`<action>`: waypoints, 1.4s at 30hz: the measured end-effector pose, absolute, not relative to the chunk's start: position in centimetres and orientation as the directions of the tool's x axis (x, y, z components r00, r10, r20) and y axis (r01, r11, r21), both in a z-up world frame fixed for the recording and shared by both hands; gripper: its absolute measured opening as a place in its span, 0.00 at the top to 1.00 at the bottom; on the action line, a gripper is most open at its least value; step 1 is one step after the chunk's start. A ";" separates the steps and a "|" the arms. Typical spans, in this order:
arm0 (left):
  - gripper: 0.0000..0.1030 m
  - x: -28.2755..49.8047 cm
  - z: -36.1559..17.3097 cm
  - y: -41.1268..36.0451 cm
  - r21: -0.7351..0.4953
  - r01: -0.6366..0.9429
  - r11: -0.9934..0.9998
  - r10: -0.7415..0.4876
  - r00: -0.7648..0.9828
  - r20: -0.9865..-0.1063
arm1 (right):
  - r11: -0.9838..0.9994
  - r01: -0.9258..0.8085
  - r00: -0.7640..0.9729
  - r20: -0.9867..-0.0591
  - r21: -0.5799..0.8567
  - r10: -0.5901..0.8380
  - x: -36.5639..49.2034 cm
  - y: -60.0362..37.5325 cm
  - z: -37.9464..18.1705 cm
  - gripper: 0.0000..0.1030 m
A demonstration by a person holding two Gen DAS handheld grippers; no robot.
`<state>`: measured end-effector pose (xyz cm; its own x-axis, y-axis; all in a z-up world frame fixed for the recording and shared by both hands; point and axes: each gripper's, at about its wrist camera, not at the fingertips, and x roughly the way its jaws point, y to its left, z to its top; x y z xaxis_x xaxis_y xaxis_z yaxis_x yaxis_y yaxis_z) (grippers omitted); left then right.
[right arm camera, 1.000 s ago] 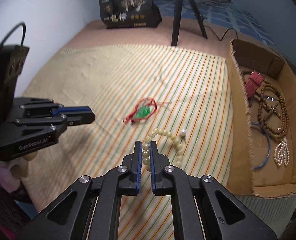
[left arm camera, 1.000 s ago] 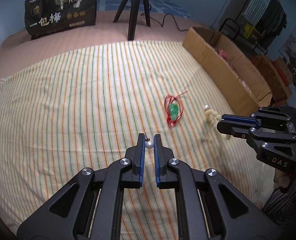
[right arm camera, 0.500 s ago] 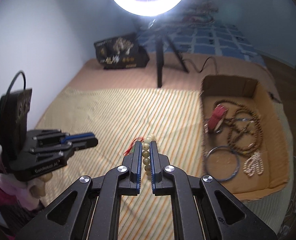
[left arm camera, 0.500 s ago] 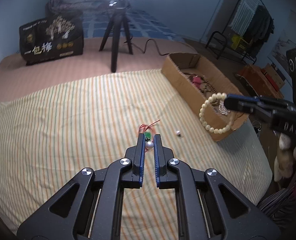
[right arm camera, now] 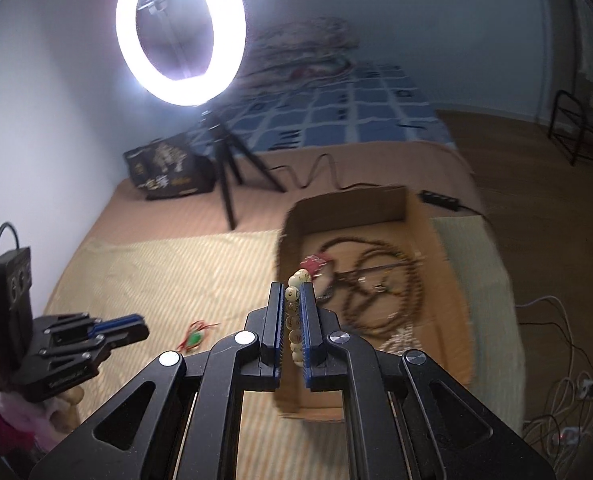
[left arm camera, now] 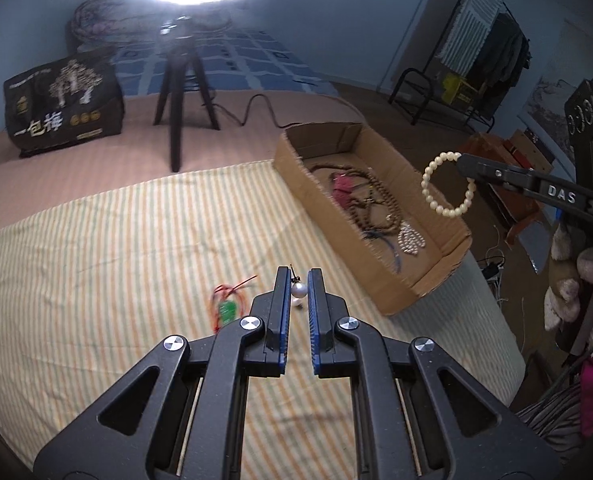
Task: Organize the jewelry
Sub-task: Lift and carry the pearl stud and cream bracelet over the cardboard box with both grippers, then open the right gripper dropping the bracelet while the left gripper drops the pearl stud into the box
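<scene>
My left gripper (left arm camera: 298,280) is shut on a pearl earring (left arm camera: 298,289) and holds it above the striped cloth. A second pearl (left arm camera: 295,302) lies on the cloth just below it. My right gripper (right arm camera: 293,300) is shut on a cream bead bracelet (right arm camera: 293,312), which hangs as a loop in the left wrist view (left arm camera: 447,184) above the cardboard box (left arm camera: 428,288). The box holds brown bead necklaces (left arm camera: 380,200), a red item and a white pearl piece (left arm camera: 410,240). A red cord with a green pendant (left arm camera: 226,308) lies on the cloth left of my left gripper.
A ring light on a black tripod (left arm camera: 180,92) stands behind the cloth, with a black printed bag (left arm camera: 62,108) to its left. A blue checked blanket lies at the back. Cables and a clothes rack (left arm camera: 480,48) are off to the right.
Both grippers have risen higher above the cloth. My right gripper has carried the bracelet to the right, from beside the box to over it.
</scene>
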<state>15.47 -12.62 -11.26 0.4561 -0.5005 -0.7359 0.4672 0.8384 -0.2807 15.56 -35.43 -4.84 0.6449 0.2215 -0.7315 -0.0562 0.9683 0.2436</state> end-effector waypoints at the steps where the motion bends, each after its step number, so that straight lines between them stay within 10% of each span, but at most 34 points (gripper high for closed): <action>1: 0.94 15.5 -11.1 -13.3 -0.279 0.477 0.834 -0.505 0.456 -0.733 | 0.969 -0.043 0.648 -0.732 0.242 0.211 15.6 -36.0 -4.8 0.94; 37: 0.94 16.5 -13.1 -25.6 -0.289 0.579 0.763 -0.554 0.355 -0.753 | 0.967 0.103 0.572 -0.809 0.231 0.132 17.4 -41.0 -9.5 0.93; 42: 0.70 16.3 -13.1 -25.6 -0.273 0.582 0.766 -0.544 0.362 -0.757 | 0.968 0.128 0.588 -0.802 0.215 0.100 17.2 -41.1 -9.1 0.51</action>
<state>16.32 -25.64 -13.09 0.3615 -0.5444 -0.7569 0.5825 0.7658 -0.2725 17.22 -41.08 -9.05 0.5884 0.1005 -0.8023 0.1277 0.9683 0.2149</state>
